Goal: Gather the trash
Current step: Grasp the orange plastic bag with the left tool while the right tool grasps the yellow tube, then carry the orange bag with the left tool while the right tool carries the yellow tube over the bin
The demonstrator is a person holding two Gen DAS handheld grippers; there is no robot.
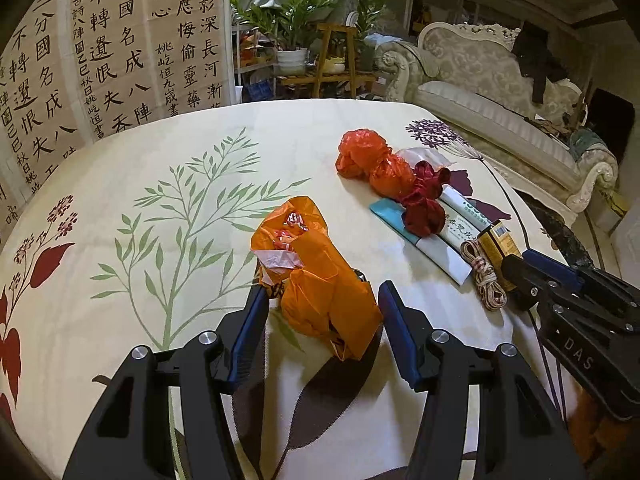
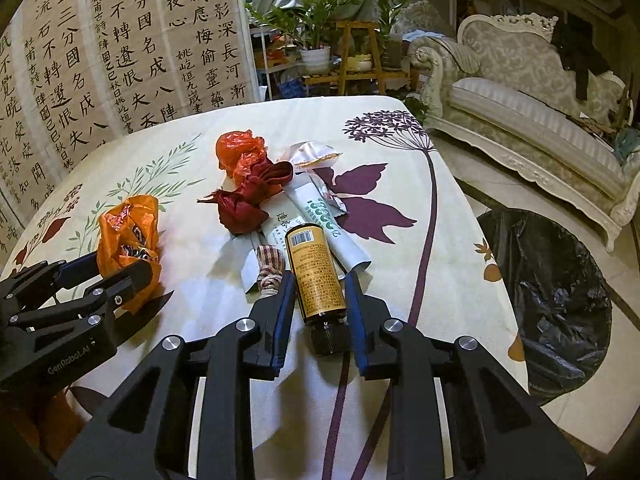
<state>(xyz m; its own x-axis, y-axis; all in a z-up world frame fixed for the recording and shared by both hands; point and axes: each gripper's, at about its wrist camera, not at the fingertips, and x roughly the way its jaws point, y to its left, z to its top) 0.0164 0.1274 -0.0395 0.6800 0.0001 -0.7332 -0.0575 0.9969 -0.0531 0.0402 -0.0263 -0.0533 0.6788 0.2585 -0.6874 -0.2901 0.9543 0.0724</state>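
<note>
An orange plastic bag [image 1: 320,288] lies on the flowered tablecloth [image 1: 160,200] between the blue pads of my left gripper [image 1: 322,294], which is shut on it; both pads touch its sides. The right wrist view shows the same bag [image 2: 128,236] in that left gripper [image 2: 120,266]. My right gripper [image 2: 320,282] is shut on a yellow-labelled bottle [image 2: 316,272], whose black cap points toward the camera. The left wrist view has the bottle [image 1: 494,246] at the tips of the right gripper [image 1: 516,264].
Beyond the bottle lie a rope bundle [image 2: 270,270], a white-green tube [image 2: 320,208], dark red crumpled wrap [image 2: 248,200], red-orange bags [image 2: 240,152] and a white wrapper [image 2: 312,156]. A black trash bag [image 2: 560,292] stands open on the floor right of the table. A sofa [image 2: 540,112] is behind.
</note>
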